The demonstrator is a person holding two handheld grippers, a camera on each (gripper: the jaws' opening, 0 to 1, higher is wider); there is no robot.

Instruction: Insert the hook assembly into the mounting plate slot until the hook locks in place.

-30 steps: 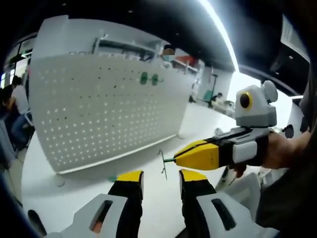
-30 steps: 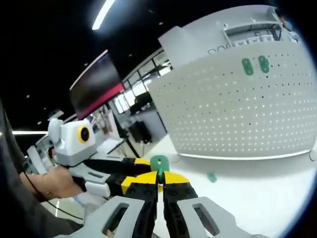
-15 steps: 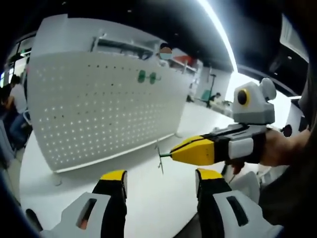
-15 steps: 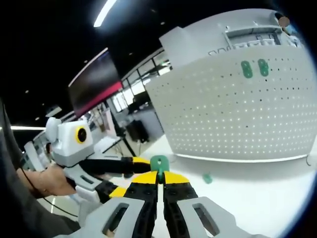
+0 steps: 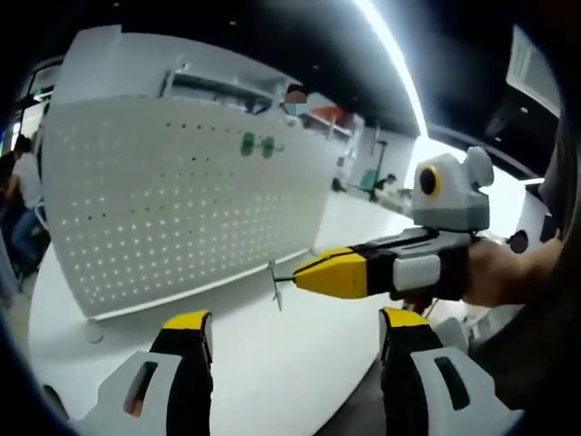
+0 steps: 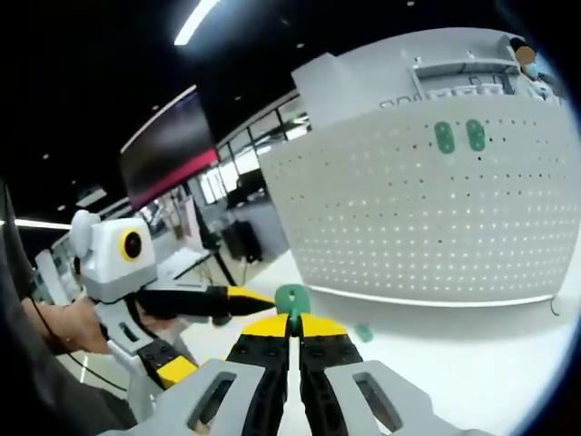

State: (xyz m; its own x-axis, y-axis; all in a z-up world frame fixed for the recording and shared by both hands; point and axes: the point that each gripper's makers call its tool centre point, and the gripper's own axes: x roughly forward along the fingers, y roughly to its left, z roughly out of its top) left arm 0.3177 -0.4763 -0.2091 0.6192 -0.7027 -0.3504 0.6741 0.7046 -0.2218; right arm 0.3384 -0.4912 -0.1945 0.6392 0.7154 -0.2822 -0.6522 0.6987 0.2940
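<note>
Hook assembly (image 6: 291, 297), centre of the right gripper view, pinched between the right gripper's (image 6: 290, 329) closed jaws; left gripper (image 5: 292, 320) empty, jaws wide apart. Pegboard (image 6: 427, 218) stands upright, upper right. Advisable: align the hook squarely with a hole before pushing.

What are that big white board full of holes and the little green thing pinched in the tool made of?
The board looks like painted sheet metal: thin, flat, with an even matte white coat and neat rows of punched holes, though plastic is possible. The hook held by the right gripper has a glossy green plastic-looking head and a thin wire stem.
</note>
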